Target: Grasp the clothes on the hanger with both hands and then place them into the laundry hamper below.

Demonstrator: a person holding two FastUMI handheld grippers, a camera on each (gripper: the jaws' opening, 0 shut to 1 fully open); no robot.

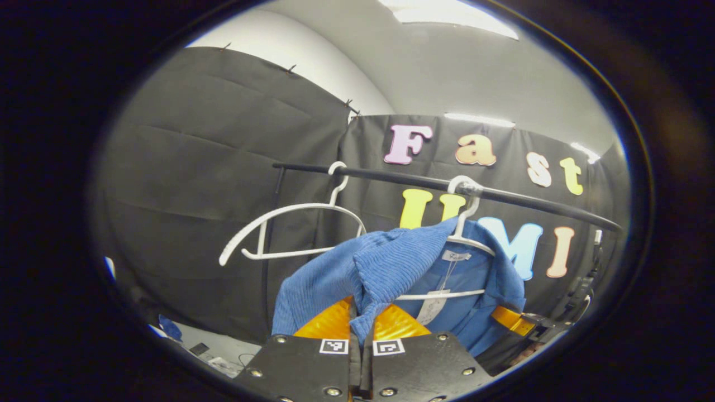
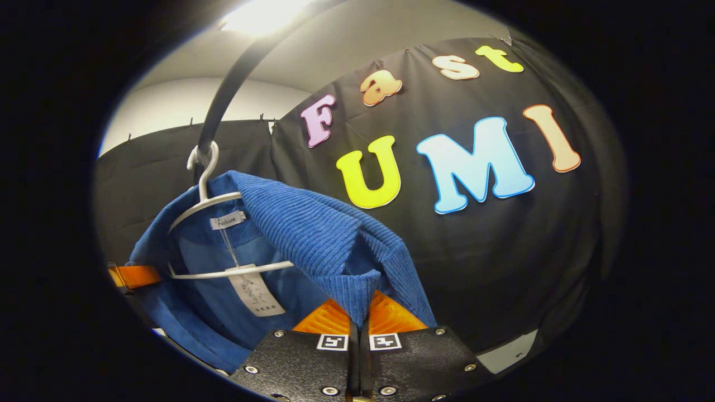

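A blue corduroy shirt (image 1: 391,268) hangs on a white hanger (image 1: 466,240) from a black rail (image 1: 503,195). My left gripper (image 1: 361,326) is shut on a fold of the shirt's shoulder cloth, the orange fingers (image 1: 327,324) pressed together around it. The right gripper view has the same shirt (image 2: 313,234) draped over its hanger (image 2: 206,198), a paper tag (image 2: 254,293) dangling inside the collar. My right gripper (image 2: 358,318) is shut on the other shoulder's cloth. The other gripper's orange finger (image 2: 134,275) pokes out at the shirt's far side.
A second white hanger (image 1: 290,229), bare, hangs on the rail to the left of the shirt. The rail (image 2: 229,84) runs overhead in the right gripper view. Black cloth walls close in behind. The hamper is out of sight.
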